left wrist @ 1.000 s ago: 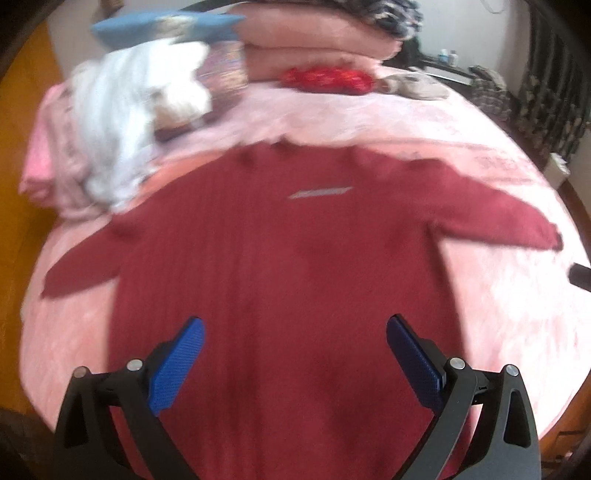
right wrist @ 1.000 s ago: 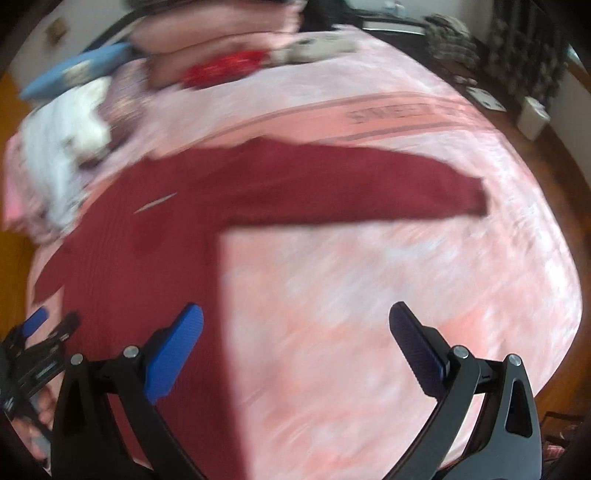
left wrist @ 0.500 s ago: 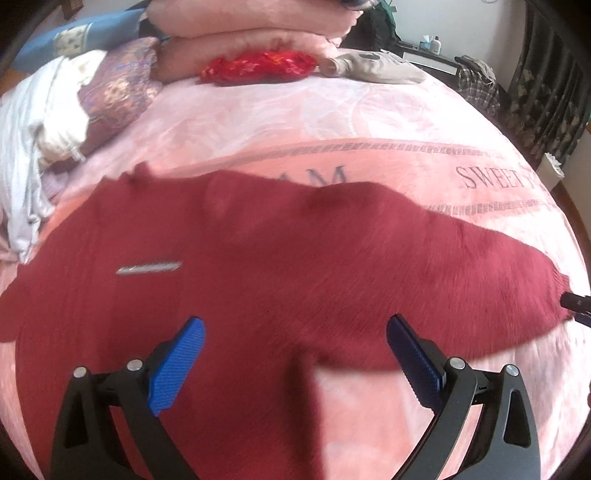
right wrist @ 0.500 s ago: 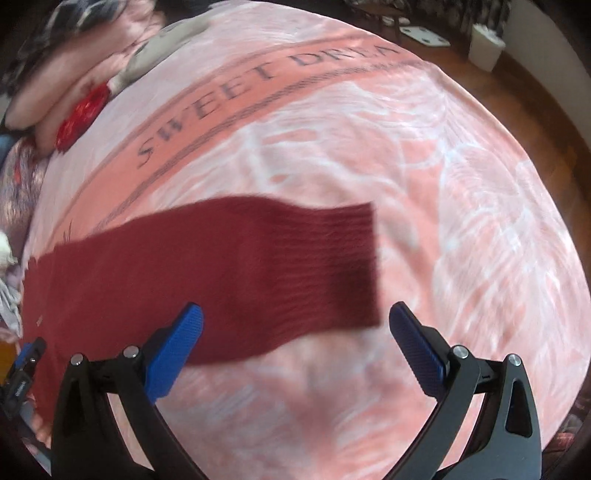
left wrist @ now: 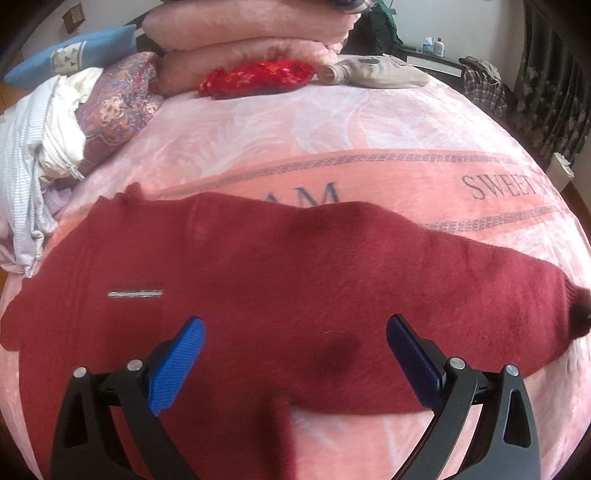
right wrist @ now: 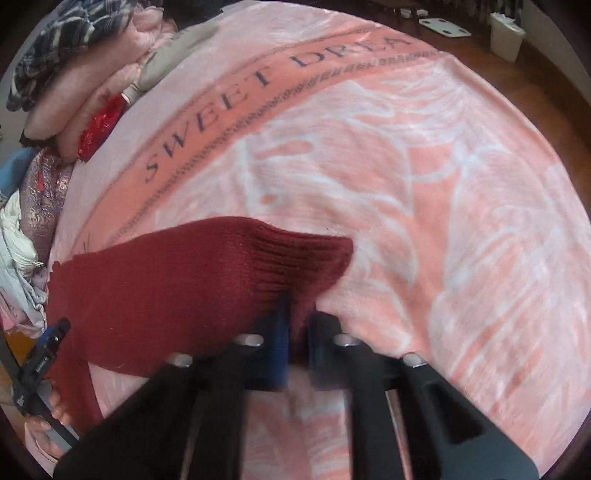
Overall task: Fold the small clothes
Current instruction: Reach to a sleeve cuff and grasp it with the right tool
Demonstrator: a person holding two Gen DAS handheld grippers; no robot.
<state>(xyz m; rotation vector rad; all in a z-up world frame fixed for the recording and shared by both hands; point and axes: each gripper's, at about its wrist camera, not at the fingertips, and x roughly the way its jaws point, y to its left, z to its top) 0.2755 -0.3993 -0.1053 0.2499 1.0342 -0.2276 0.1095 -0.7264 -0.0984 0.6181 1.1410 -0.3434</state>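
We have the dark red sweater (left wrist: pixel 280 280) lying flat on the bed (right wrist: pixel 461 229), spread across its pink blanket, one sleeve (right wrist: pixel 207 273) stretched out to the side. Our right gripper (right wrist: pixel 297 325) is down at the ribbed cuff (right wrist: pixel 306 258): its fingers have just been closing and now they are clenched on the cuff's near edge, the knit puckering up between them. Our left gripper (left wrist: pixel 295 365) hovers over the sleeve near the armpit, fingers spread wide, holding nothing.

This looks like a soft, fuzzy knit, light and floppy. We judge it will sag and stretch if we lift it by one point, and it should cling to the plush blanket more than slide. The cuff is a good hold, being thicker and ribbed; the shoulder seam or the side hem would suit the left.

For room, we have plenty: bare blanket beyond the cuff and in front of the sweater. The crowded side is the head of the bed, where pillows (left wrist: pixel 240 33) are stacked, and a heap of pale clothes (left wrist: pixel 33 147) sits just beside the far shoulder. The bed's edge drops to the wooden floor (right wrist: pixel 546 70) beyond.
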